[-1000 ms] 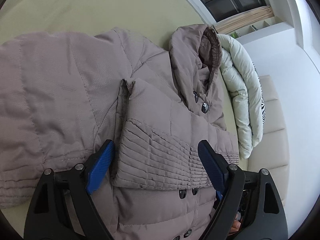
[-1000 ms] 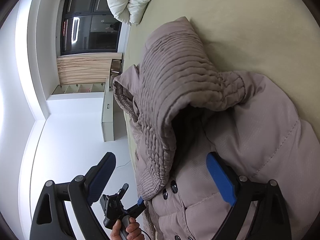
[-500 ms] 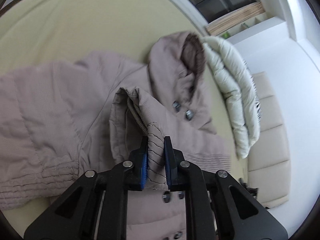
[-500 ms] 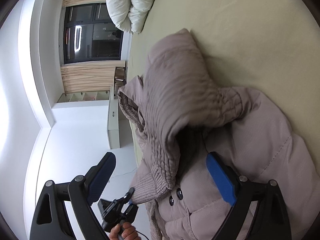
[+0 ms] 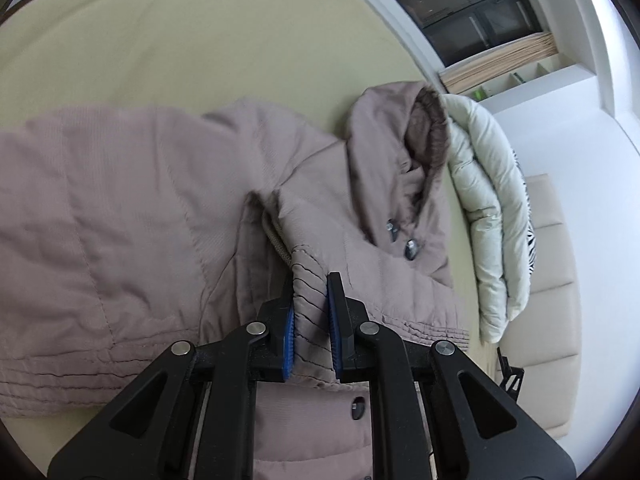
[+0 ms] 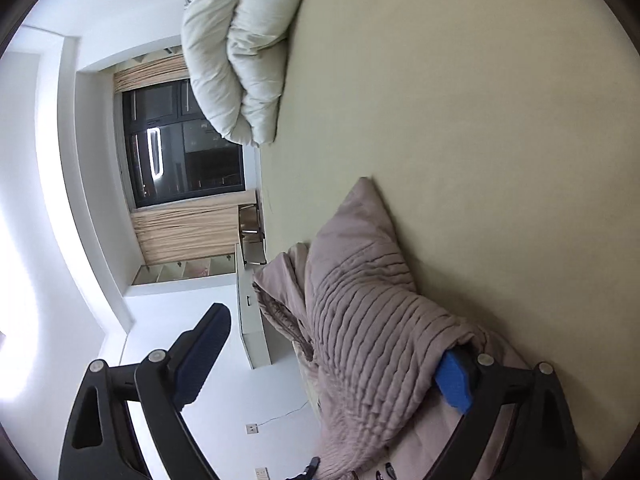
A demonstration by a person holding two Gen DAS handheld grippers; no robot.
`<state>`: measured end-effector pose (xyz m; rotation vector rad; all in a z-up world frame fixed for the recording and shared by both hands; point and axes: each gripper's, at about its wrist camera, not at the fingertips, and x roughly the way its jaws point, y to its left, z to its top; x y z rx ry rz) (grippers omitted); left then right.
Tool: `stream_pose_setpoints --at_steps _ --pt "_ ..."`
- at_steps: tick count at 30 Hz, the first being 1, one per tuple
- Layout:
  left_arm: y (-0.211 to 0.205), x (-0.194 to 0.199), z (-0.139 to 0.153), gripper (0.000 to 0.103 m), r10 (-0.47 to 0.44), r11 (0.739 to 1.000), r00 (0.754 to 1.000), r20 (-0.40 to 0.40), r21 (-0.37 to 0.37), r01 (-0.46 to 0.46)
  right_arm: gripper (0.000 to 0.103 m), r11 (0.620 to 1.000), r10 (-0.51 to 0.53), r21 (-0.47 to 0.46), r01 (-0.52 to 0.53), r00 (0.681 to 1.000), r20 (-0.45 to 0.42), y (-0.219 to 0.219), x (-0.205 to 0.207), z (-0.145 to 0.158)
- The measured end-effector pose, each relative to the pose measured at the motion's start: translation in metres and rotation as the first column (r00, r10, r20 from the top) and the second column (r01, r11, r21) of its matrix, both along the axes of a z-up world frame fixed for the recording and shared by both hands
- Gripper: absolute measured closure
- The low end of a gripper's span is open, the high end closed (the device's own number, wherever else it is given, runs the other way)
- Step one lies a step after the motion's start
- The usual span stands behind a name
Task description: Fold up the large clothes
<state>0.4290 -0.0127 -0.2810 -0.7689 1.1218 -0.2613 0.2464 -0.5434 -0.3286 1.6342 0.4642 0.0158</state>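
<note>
A taupe quilted hooded jacket (image 5: 120,216) lies spread on a pale yellow-green bed (image 5: 200,40). Its hood (image 5: 396,128) points toward the bed's head, and dark buttons show down the front. My left gripper (image 5: 311,312) is shut on the jacket's ribbed sleeve cuff (image 5: 308,280), which lies folded over the chest. In the right wrist view my right gripper (image 6: 332,356) is open. The other ribbed sleeve (image 6: 360,320) rises in a bunched peak between its fingers and partly covers the right fingertip (image 6: 454,380).
A folded pale duvet (image 5: 492,216) lies by the hood at the bed's head, and shows in the right wrist view (image 6: 240,48) too. A padded beige headboard (image 5: 552,280), a dark window (image 6: 180,148) with curtains and white walls lie beyond the bed.
My left gripper closed on the sleeve cuff and lifted it a little. My right gripper moved in around the other sleeve, whose peak now sits between its open fingers.
</note>
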Motion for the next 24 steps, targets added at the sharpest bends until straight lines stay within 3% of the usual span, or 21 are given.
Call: stream_pose_setpoints --at_steps 2,5,6,8,9,12,15,19,22,24 --pt "0.001 -0.001 -0.013 0.091 -0.002 1.0 1.0 -0.017 0.005 0.002 0.018 0.998 0.03 -0.062 -0.031 0.999 -0.013 0.004 -0.002 -0.005" --pt "0.0 -0.002 -0.02 0.091 -0.015 1.0 1.0 -0.025 0.017 0.015 0.022 0.992 0.065 -0.111 -0.066 0.998 -0.016 0.011 -0.016 -0.005" --pt "0.0 -0.003 -0.021 0.091 -0.017 1.0 1.0 -0.024 0.026 0.018 0.021 0.994 0.051 -0.094 -0.052 0.999 -0.015 0.012 -0.023 -0.004" --pt "0.0 -0.004 -0.024 0.091 -0.013 1.0 1.0 -0.024 0.027 0.014 0.003 0.999 0.019 -0.044 -0.018 1.0 0.024 0.015 -0.032 -0.003" --pt "-0.001 -0.004 -0.024 0.091 -0.008 1.0 1.0 -0.024 0.024 0.009 0.0 0.999 0.018 -0.029 -0.017 0.999 0.035 0.02 -0.031 -0.001" --pt "-0.004 -0.004 -0.02 0.091 -0.006 1.0 1.0 -0.019 0.03 0.006 0.0 0.994 0.078 -0.083 -0.078 0.997 0.005 0.04 -0.008 0.016" --pt "-0.003 -0.004 -0.02 0.091 -0.011 0.999 1.0 -0.023 0.035 0.011 0.0 0.991 0.06 -0.122 -0.059 0.998 0.005 0.04 0.009 0.021" --pt "-0.002 -0.003 -0.026 0.091 -0.019 1.0 0.999 -0.032 0.024 0.02 0.001 1.0 -0.004 -0.006 0.004 0.999 0.047 0.011 0.01 0.012" --pt "-0.008 -0.001 -0.031 0.091 -0.023 0.999 0.999 -0.037 0.025 0.024 0.002 0.999 -0.001 0.05 -0.003 0.998 0.065 0.001 0.009 -0.004" --pt "-0.01 0.002 -0.032 0.091 -0.024 0.999 0.999 -0.032 0.029 0.025 0.007 0.998 0.016 0.055 -0.019 0.998 0.064 0.004 0.0 -0.009"
